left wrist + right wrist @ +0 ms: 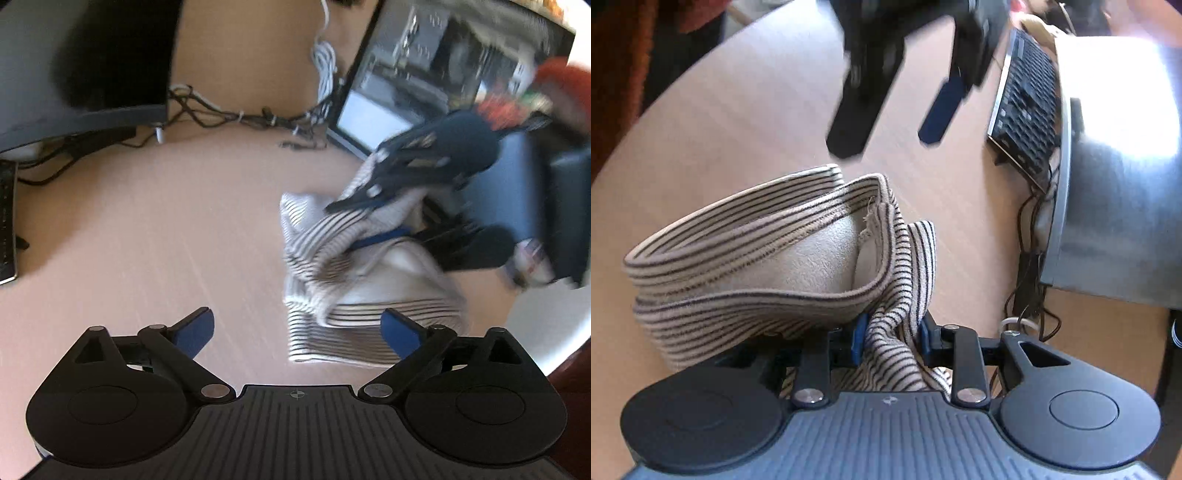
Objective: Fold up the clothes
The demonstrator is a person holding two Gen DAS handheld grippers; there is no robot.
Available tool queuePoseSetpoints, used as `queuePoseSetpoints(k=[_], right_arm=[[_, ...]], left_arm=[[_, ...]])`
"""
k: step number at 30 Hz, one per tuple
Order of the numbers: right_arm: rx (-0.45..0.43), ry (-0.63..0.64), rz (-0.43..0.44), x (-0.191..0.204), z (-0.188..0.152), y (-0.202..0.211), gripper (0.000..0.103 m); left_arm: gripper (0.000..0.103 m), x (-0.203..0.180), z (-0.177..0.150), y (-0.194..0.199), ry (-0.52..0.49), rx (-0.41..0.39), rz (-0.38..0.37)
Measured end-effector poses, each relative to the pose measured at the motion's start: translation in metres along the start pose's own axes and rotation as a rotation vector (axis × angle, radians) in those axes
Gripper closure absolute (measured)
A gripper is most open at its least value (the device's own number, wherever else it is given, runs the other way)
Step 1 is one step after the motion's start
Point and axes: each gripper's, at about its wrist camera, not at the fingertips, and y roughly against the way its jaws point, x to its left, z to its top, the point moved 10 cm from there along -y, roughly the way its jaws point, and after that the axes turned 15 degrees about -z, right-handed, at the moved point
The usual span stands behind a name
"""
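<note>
A cream garment with thin dark stripes (757,254) lies bunched on the round wooden table (738,110). My right gripper (892,338) is shut on a fold of it, the striped cloth pinched between the blue pads. In the left wrist view the same garment (351,266) hangs crumpled at the right, with the right gripper (373,218) on top of it. My left gripper (297,330) is open and empty, above the bare table just left of the garment's lower edge. It also shows in the right wrist view (886,129), hovering beyond the garment.
A monitor (74,74) and a tangle of cables (240,118) stand at the back of the table. A black keyboard (1027,107) lies by a silver monitor back (1115,184). A second screen (424,74) stands at the far right. The table edge (683,77) curves round.
</note>
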Motion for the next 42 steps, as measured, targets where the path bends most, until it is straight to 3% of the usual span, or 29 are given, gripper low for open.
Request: queuePoseSetpoints(k=[7,10,13,18,20,21,24,27,30,36,39,41,42], right_arm=[[0.116,-0.245,-0.098,-0.051,0.000,0.015,0.034],[0.191,-0.489,-0.163,-0.086,-0.020,0.028,0.028],[0.268,-0.752,-0.229,-0.115,-0.044,0.046,0.028],[0.318,-1.163,-0.266,-0.108,-0.095,0.082,0.029],[0.325,-1.309,-0.246,-0.096,-0.116,0.076,0.044],[0.326,-1.377,-0.231,-0.091,-0.125,0.071,0.059],[0.295,-1.538,-0.197,-0.076,-0.139,0.054,0.063],[0.268,-1.601,-0.160,-0.071,-0.143,0.026,0.064],[0.269,-1.583,-0.080,-0.069,-0.145,-0.015,0.063],[0.275,-1.509,0.095,-0.044,-0.126,-0.064,0.056],[0.253,-1.505,0.118,-0.047,-0.119,-0.057,0.053],[0.247,-1.503,0.092,-0.054,-0.120,-0.047,0.049],[0.247,-1.486,0.064,-0.057,-0.120,-0.040,0.047]], left_arm=[[0.000,-0.022,0.041,-0.003,-0.026,-0.048,-0.083],[0.000,-0.028,0.054,-0.022,-0.033,-0.036,-0.101],[0.000,-0.032,0.061,-0.041,-0.028,-0.026,-0.134],[0.000,-0.043,0.078,-0.049,-0.075,-0.074,-0.095],[0.000,-0.040,0.084,-0.057,-0.092,-0.051,-0.053],[0.000,-0.038,0.087,-0.061,-0.101,-0.039,-0.033],[0.000,-0.031,0.085,-0.082,-0.103,0.034,-0.017],[0.031,-0.026,0.075,-0.089,-0.016,0.065,-0.011],[0.042,-0.034,0.069,-0.081,0.027,0.061,-0.006],[0.043,-0.058,0.042,-0.064,0.158,0.054,0.008],[0.037,-0.057,0.015,-0.068,0.184,0.104,0.073],[0.034,-0.050,0.007,-0.067,0.277,0.088,0.049],[0.034,-0.050,0.008,-0.065,0.276,0.088,0.040]])
